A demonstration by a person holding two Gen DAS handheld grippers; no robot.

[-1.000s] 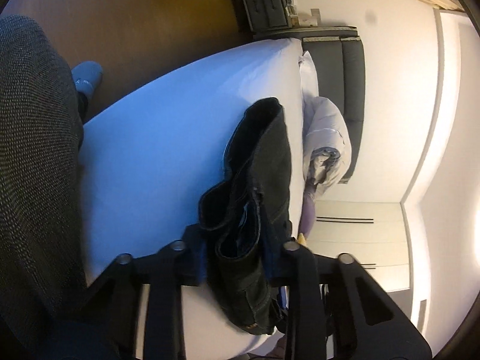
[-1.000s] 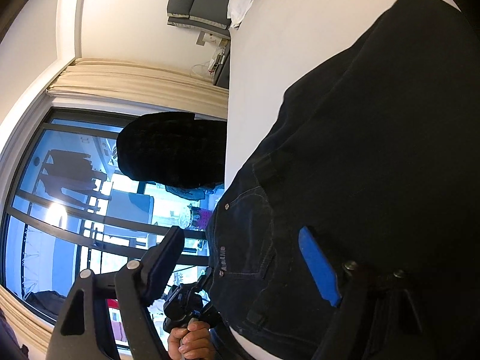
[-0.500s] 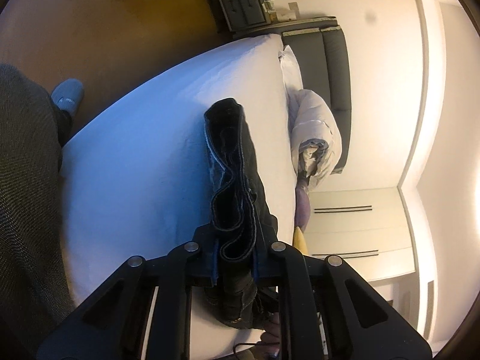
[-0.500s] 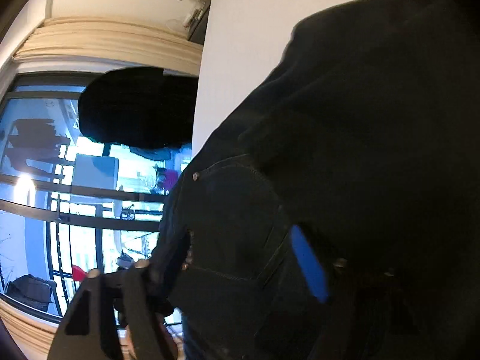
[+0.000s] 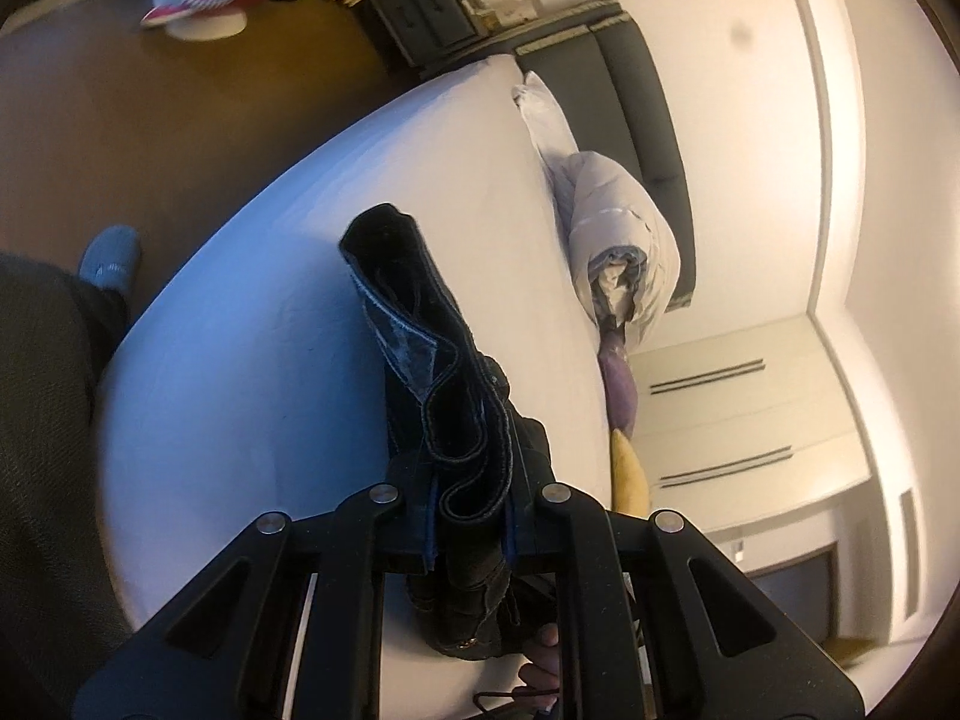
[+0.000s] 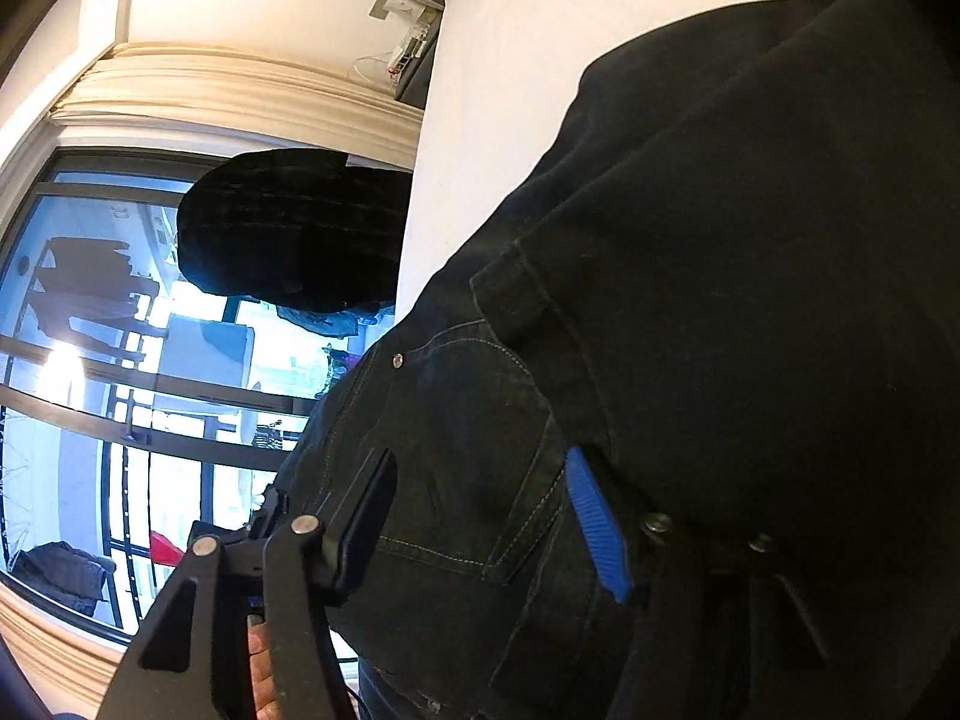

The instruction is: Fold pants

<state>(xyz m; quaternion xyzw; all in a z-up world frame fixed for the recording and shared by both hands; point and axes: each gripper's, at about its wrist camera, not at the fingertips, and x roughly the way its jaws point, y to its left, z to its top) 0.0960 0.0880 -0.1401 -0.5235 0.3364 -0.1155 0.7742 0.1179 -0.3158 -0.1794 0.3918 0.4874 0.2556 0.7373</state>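
The pants [image 5: 432, 384], one dark denim pair, hang bunched above the white bed [image 5: 252, 360], their folded waistband edges clamped between the two fingers of the left gripper [image 5: 471, 516]. A second ago those fingers stood wide with the cloth loose between them; they have since closed tight on it, and the fabric now stands in a narrow upright roll rather than a slack heap. The right gripper [image 6: 498, 516] has its fingers spread apart across the pocket area of the pants [image 6: 690, 300], one black finger on the left and one blue pad [image 6: 597, 522] pressed against the denim (much as it stood earlier, though half a second ago the garment covered more of the window).

Only the left wrist view shows the rolled grey jacket [image 5: 624, 240], the dark headboard [image 5: 648, 120] and one grey slipper [image 5: 111, 258] on the brown floor. Only the right wrist view shows the window [image 6: 90, 390], the cream curtain [image 6: 240, 96] and the pocket rivet [image 6: 396, 360].
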